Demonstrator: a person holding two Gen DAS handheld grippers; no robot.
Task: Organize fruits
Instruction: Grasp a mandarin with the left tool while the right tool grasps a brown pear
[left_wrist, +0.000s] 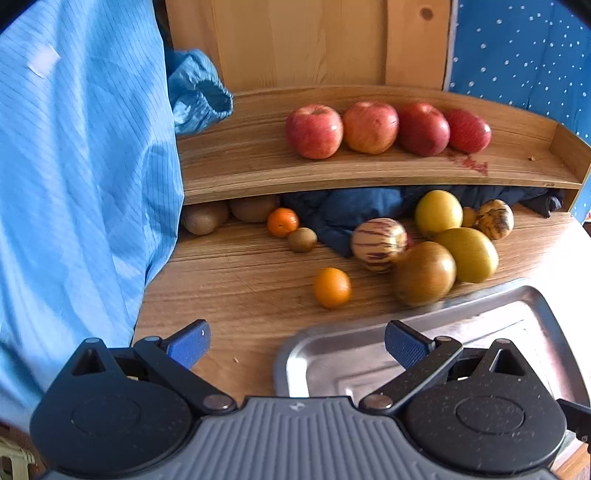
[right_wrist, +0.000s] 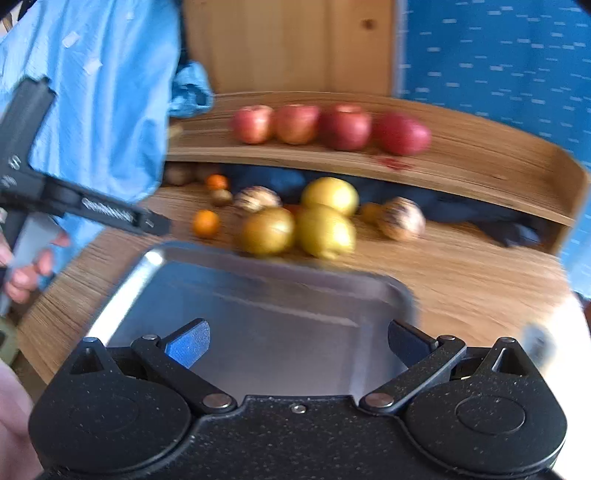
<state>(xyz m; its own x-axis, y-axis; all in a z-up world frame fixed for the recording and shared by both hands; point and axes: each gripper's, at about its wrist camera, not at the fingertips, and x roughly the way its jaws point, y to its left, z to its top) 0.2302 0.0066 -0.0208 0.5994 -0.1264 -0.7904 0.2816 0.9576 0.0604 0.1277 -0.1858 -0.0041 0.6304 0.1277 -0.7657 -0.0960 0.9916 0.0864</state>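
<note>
Both grippers are up over the bench (left_wrist: 240, 280) and both are empty: the left gripper (left_wrist: 295, 343) has its blue-padded fingers (left_wrist: 188, 345) spread wide with nothing between them, and the right gripper (right_wrist: 297, 343) shows the same wide gap, hanging right over the steel tray (right_wrist: 155, 266). The tray sits bare at the near edge of the bench, its far rim just beside the pile of loose fruit. On the raised wooden shelf (left_wrist: 240, 158) at the back, four red apples (left_wrist: 314, 131) stand lined up in a row, side by side and touching. Below and in front of that shelf lies everything else: two yellow-green round fruits (left_wrist: 469, 254) and a brownish-gold one (left_wrist: 424, 273) bunched together close to the tray, a striped cream-and-purple melon (left_wrist: 378, 242) pressed against them, another striped one (left_wrist: 495, 219) further to the right. An orange (left_wrist: 331, 288) sits alone nearer the middle of the bench, a second small orange (left_wrist: 282, 221) further back with a kiwi (left_wrist: 302, 240) just beside it, and more brown kiwis (left_wrist: 205, 218) are tucked under the shelf's edge. A dark blue cloth (left_wrist: 343, 206) is bunched under the shelf behind the fruit. In the right wrist view, a hand (right_wrist: 26, 266) grips the left tool's handle at the far left, against a light blue coat (left_wrist: 81, 166); that view is heavily blurred.
</note>
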